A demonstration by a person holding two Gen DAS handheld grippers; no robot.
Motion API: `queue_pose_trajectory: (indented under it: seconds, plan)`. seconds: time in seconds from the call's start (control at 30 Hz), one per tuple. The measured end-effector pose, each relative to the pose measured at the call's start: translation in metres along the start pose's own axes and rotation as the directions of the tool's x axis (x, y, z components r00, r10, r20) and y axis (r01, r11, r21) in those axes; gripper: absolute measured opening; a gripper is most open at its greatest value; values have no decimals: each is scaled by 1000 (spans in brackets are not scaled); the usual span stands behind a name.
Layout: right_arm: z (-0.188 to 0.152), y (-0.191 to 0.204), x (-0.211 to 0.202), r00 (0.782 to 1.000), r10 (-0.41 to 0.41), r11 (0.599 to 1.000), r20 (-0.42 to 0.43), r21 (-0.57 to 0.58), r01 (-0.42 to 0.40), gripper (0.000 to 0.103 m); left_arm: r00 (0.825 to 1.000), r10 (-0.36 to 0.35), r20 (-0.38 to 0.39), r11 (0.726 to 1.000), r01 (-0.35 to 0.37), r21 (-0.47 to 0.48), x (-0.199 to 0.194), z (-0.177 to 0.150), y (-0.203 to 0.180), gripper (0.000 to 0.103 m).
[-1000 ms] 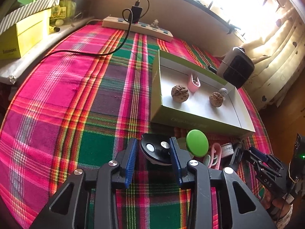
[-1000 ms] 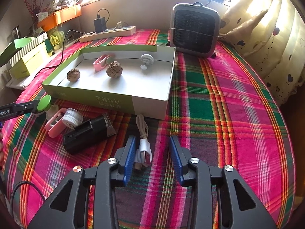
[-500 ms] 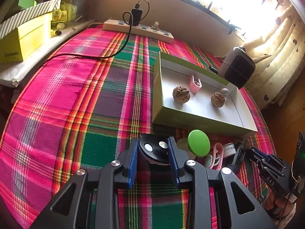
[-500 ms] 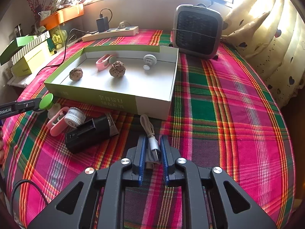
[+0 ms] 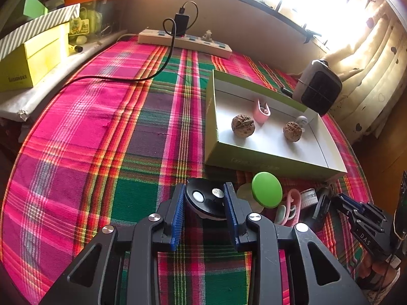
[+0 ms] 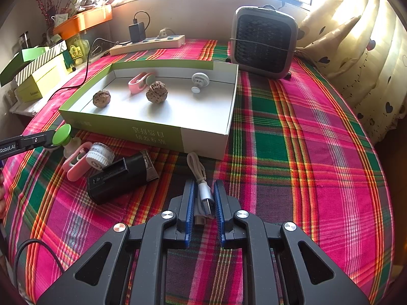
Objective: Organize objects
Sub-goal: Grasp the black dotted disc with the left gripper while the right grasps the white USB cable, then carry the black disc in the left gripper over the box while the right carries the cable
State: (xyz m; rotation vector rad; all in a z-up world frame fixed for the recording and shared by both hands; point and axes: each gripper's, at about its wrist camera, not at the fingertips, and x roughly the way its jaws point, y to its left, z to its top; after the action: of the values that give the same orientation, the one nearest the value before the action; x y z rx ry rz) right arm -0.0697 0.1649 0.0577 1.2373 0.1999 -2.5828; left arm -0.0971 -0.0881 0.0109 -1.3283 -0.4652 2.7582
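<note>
Where "Robot.AI" marks the left gripper (image 6: 47, 139), fingers clamping a black disc (image 5: 206, 200); right gripper (image 6: 204, 203) pinching a USB cable (image 6: 203, 190).

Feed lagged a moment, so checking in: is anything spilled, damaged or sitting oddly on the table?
Nothing looks spilled or broken. The only untidy spot is the loose cluster in front of the green box: pink clip, white jar and black case lying jumbled against each other.
</note>
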Motion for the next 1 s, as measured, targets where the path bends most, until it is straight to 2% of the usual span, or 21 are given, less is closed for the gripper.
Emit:
queue_pose_trajectory:
  seconds: [0.33,0.4,0.43,1.0]
  plan:
    - [-1,1,-2,1000,2,1000,4,-6,-2,15,998,46,53,997,-49,59,-13,0,-9,28]
    - [-1,2,-3,1000,3,1000,7,-5,-2,15,997,45,57,997,-49,62,-15,0,-10,28]
    - [-1,2,-4,1000,2,1000,10,-4,-2,12,997,49,61,997,-52,65,-16,0,-11,28]
    - [-2,0,-14,1000,6,1000,28,3,-6,12,995,52,90,992,-62,113,-29,-4,-23,28]
